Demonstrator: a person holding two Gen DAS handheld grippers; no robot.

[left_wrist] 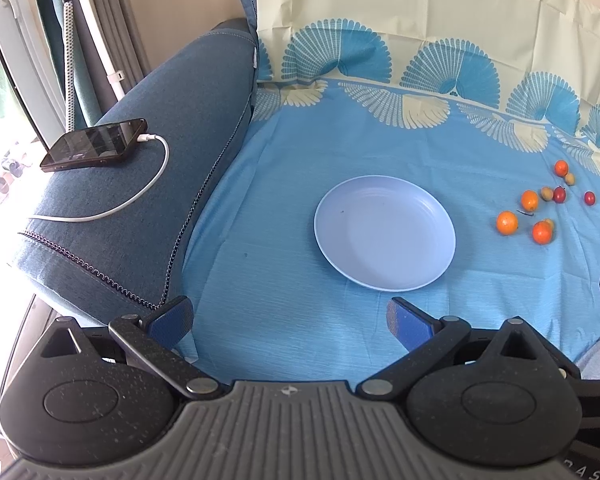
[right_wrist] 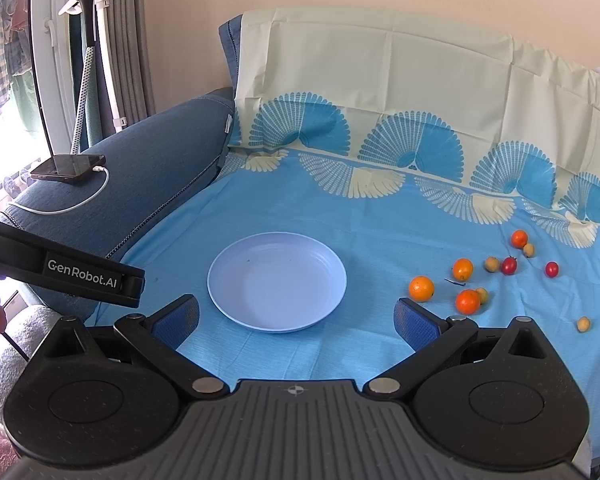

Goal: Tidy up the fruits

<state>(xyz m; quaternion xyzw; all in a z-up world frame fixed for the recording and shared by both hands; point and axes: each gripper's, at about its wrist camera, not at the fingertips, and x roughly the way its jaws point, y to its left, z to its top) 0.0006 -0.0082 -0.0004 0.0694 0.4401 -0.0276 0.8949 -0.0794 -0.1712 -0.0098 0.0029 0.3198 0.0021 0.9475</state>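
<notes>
Plate: a round pale-blue plastic plate [right_wrist: 277, 282] is lying bare on the blue patterned bedsheet [right_wrist: 380, 216].
Fruit: small round oranges [right_wrist: 421, 289], red cherry tomatoes [right_wrist: 509, 265] and yellowish berries [right_wrist: 583, 324] are lying scattered right of the plate.
Left gripper [left_wrist: 290, 322]: hovering with jaws spread, holding nothing.
Right gripper [right_wrist: 296, 322]: likewise spread and carrying nothing.
Step advice: the right gripper is likely best starting with the nearest orange, closing gently across its middle.

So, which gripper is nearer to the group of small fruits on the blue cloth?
Right. The right gripper sits just beside the fruits, with its right finger close to the nearest oranges. The left gripper is farther away, on the opposite side of the plate.
</notes>
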